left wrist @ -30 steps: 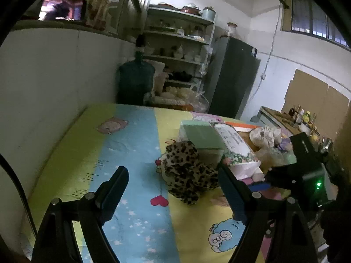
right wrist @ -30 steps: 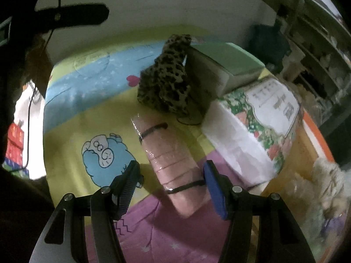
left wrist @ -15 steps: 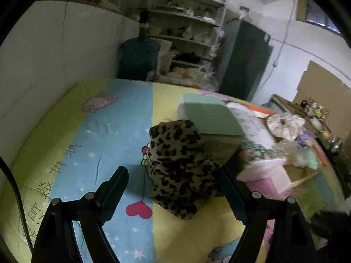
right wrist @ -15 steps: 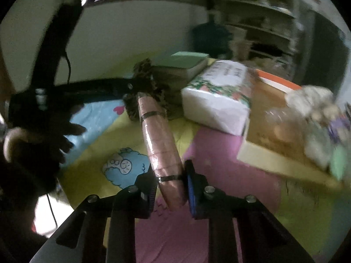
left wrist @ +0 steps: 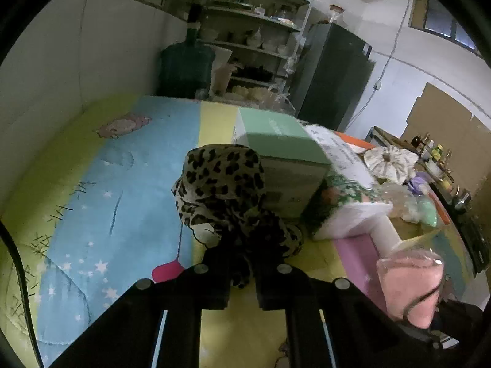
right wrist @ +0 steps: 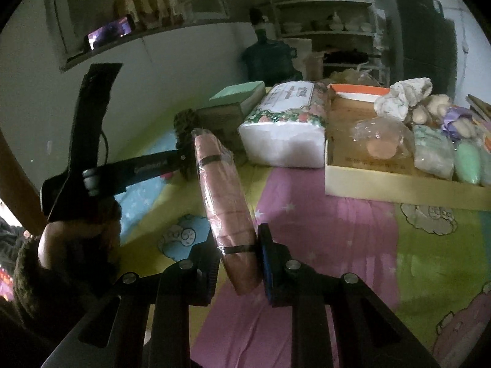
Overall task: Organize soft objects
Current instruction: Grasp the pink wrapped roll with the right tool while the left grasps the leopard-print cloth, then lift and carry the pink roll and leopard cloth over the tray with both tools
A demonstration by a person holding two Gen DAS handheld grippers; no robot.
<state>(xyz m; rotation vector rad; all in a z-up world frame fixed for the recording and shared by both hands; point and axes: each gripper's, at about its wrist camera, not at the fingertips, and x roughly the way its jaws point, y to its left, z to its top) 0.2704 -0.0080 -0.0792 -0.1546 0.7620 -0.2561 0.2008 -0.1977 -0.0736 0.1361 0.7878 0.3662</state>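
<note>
The leopard-print cloth (left wrist: 224,181) looks soft and matt, bunched in folds where the left tool (left wrist: 242,273), black matt plastic with dull metal screws, pinches it. The pink roll (right wrist: 225,196) is towelling under glossy clear film, banded with thin black ties, held in the right tool (right wrist: 237,254). The bed sheet (left wrist: 92,202) is smooth printed cotton. The green box (left wrist: 276,141) is matt card; the tissue pack (right wrist: 285,122) shiny plastic wrap; the tray (right wrist: 383,181) plain cardboard.

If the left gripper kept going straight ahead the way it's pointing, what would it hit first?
The left gripper is already shut on the leopard-print cloth. Pushing on would likely press that cloth into the green-topped box right behind it, though depth is unclear.
</note>
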